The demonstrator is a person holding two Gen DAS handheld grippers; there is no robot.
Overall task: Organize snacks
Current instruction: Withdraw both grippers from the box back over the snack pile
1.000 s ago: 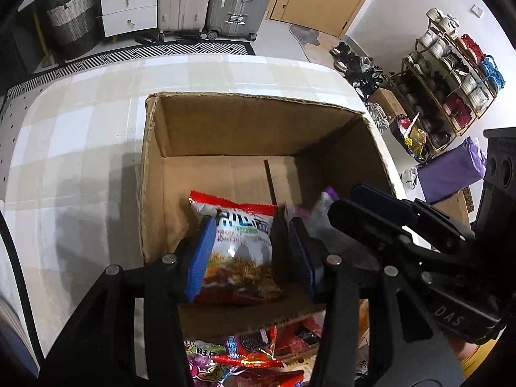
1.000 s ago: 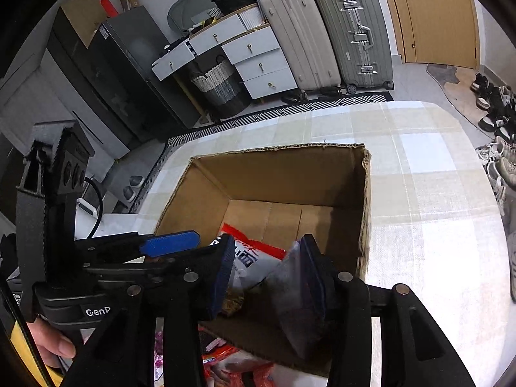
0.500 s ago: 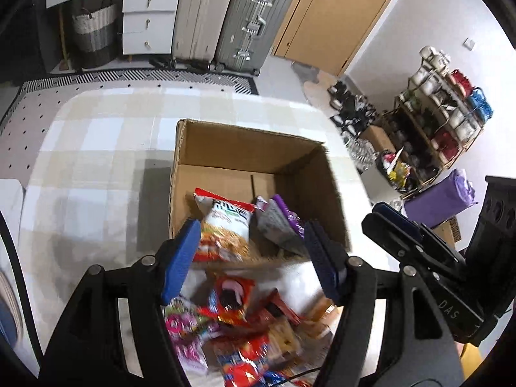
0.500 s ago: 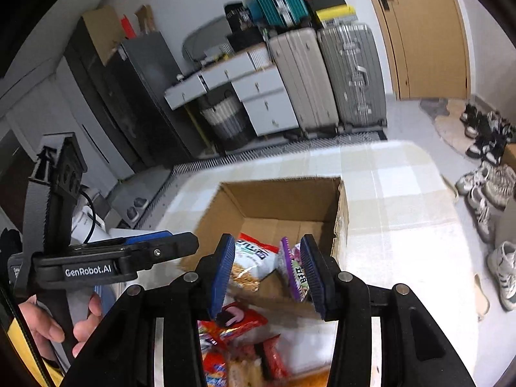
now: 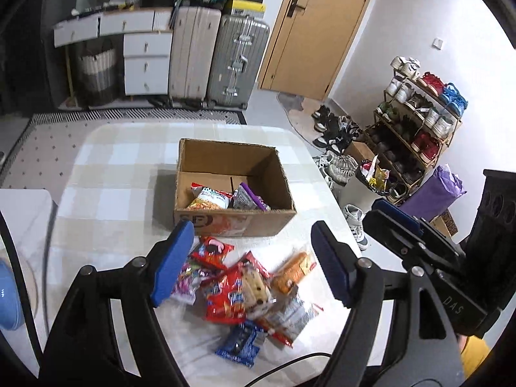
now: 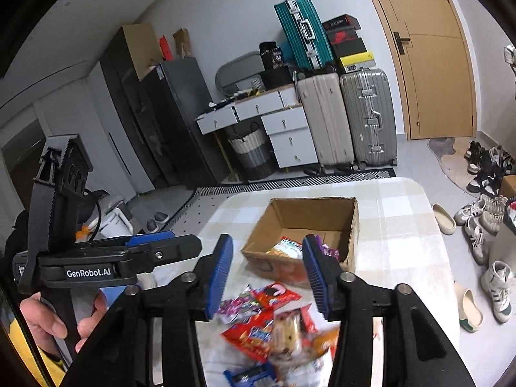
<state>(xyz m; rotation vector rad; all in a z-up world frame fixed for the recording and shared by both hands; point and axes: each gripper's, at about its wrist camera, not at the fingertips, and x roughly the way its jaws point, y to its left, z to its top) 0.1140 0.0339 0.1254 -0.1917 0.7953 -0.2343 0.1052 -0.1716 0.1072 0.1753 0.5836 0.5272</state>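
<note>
An open cardboard box (image 5: 206, 154) (image 6: 351, 225) stands on the checked table and holds a red-and-white chip bag (image 5: 209, 200) (image 6: 285, 248) and a purple packet (image 5: 250, 196) (image 6: 325, 250). A pile of loose snack packets (image 5: 245, 290) (image 6: 274, 325) lies on the table in front of the box. My left gripper (image 5: 251, 264) is open and empty, held above the pile. My right gripper (image 6: 267, 277) is open and empty, also above the pile and short of the box. The left gripper's body also shows at the left of the right wrist view (image 6: 106, 258).
The table (image 5: 122, 174) has rounded corners and drops off at the right. Suitcases (image 5: 238, 61), white drawers (image 5: 145, 61) and a basket stand behind it. A shoe rack (image 5: 416, 122) and loose shoes are on the floor to the right. A black cable (image 5: 290, 364) lies at the near edge.
Both grippers have let go of the chip bag and the purple packet in the box, opened wide, and pulled back and up, so the snack pile is now in view.
</note>
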